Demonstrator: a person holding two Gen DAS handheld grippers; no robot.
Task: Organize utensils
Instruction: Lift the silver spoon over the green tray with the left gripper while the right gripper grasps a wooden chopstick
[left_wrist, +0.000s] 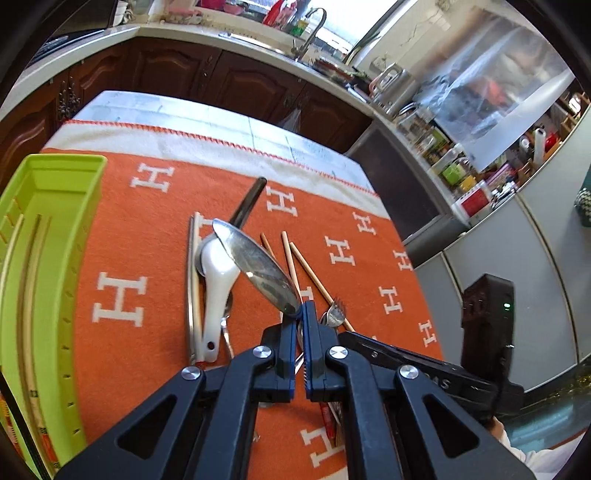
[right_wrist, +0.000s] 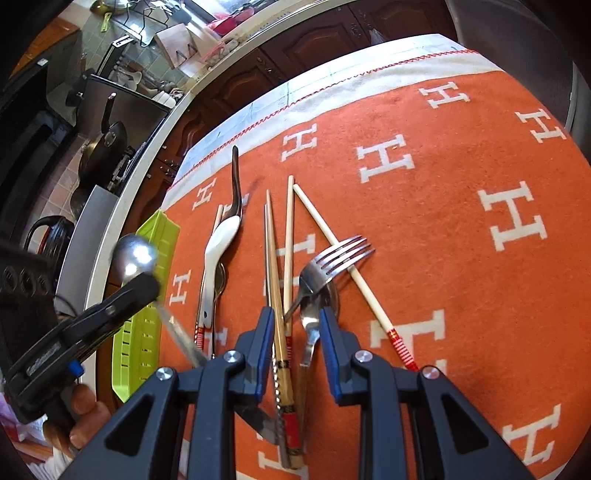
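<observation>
A kitchen worktop (right_wrist: 369, 70) is covered by an orange cloth (right_wrist: 461, 177) with white H letters. The left claw (left_wrist: 300, 308) is clamped on a metal spoon (left_wrist: 255, 267), lifted above the cloth near the green tray (left_wrist: 55, 221). The right claw (right_wrist: 295, 314) stands partly open over chopsticks (right_wrist: 275, 258), a fork (right_wrist: 332, 258) and another spoon (right_wrist: 314, 314), gripping nothing.

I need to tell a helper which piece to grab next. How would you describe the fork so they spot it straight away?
Start at the orange blanket with white H letters, then find the utensil cluster at its middle. The steel fork lies across a pale chopstick with a red-striped end. It is the only piece with tines.
</observation>
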